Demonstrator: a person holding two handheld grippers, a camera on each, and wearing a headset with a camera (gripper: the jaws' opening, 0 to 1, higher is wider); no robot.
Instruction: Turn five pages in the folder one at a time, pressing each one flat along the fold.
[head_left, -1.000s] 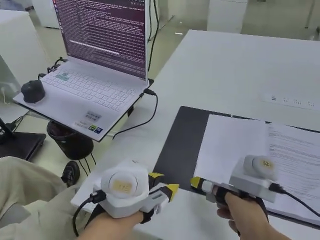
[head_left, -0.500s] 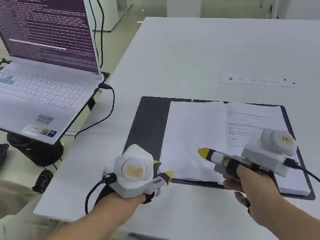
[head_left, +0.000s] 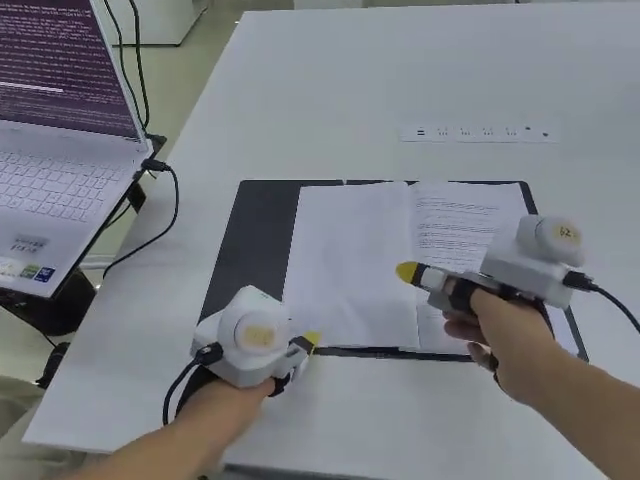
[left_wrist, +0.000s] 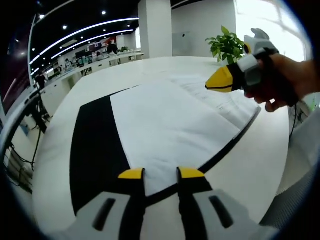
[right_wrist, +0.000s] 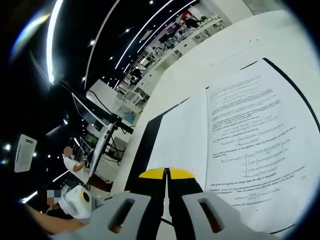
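**Yellow tips at the open folder's near edge and fold**

Yellow-tipped and set a small way apart, the jaws of the left gripper (left_wrist: 161, 174) hold nothing. In the left gripper view they sit just short of the near edge of the folder (head_left: 245, 235), with the bottom corner of a blank white page (head_left: 350, 255) showing in the gap beyond them. The head view puts this gripper low on the white table (head_left: 400, 70), at the folder's near edge.

The right gripper (right_wrist: 166, 174) has its jaws pressed together into a single yellow point, with nothing between them. That point lies over the fold, where the blank page meets a printed page (head_left: 465, 220). Whether it touches the paper cannot be told.

The folder lies open and flat in front of the person. Its black cover is bare to the left of the blank page, and the printed page lies on the right-hand side.

Beyond the folder, a white power strip (head_left: 482, 132) is set into the tabletop. Off the table's left edge stands an open laptop (head_left: 50, 150) with text on its screen, and a black cable (head_left: 160, 215) hangs down from its corner. A potted plant (left_wrist: 227, 45) shows far back in the left gripper view.
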